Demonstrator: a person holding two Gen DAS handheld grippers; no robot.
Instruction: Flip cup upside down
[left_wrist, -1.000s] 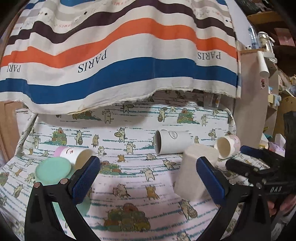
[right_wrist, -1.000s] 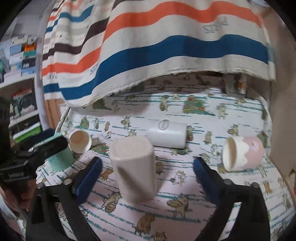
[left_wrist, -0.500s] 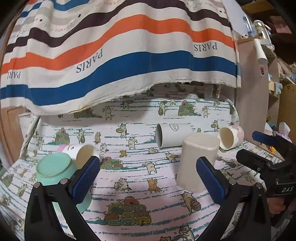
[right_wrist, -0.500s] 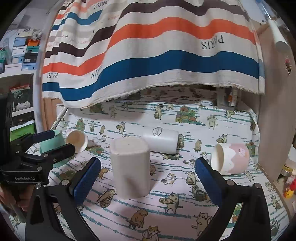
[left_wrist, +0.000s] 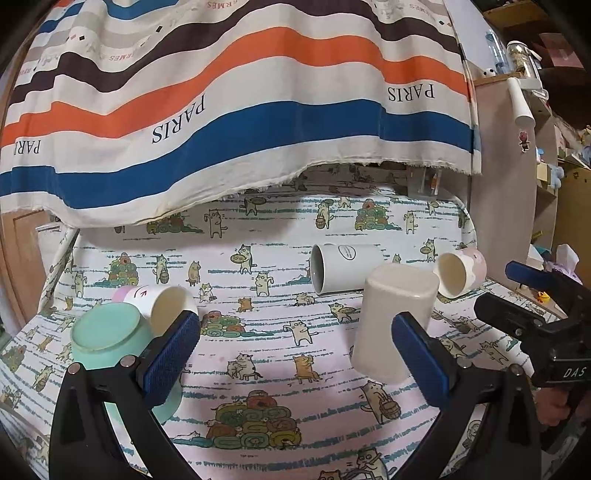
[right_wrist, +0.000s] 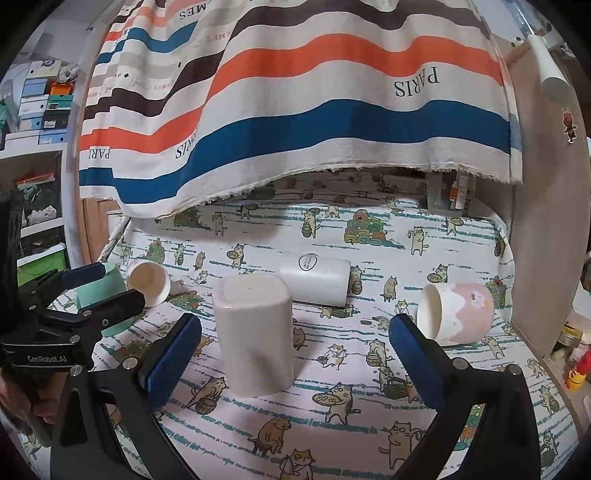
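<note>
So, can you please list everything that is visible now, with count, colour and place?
beige cup: 1, beige, standing mouth down in the middle of the cloth
white cup: 1, white with an oval label, lying on its side behind the beige cup
pink cup: 1, pink and cream, lying on its side at the right
paper cup: 1, white and pink, lying on its side at the left
green bowl: 1, mint green, on its side by the paper cup
tablecloth: 1, white with cartoon cats, covering the table
striped cloth: 1, blue, orange, brown and cream, hanging behind
left gripper: 1, black with blue pads, open, empty
right gripper: 1, black with blue pads, open, empty
</note>
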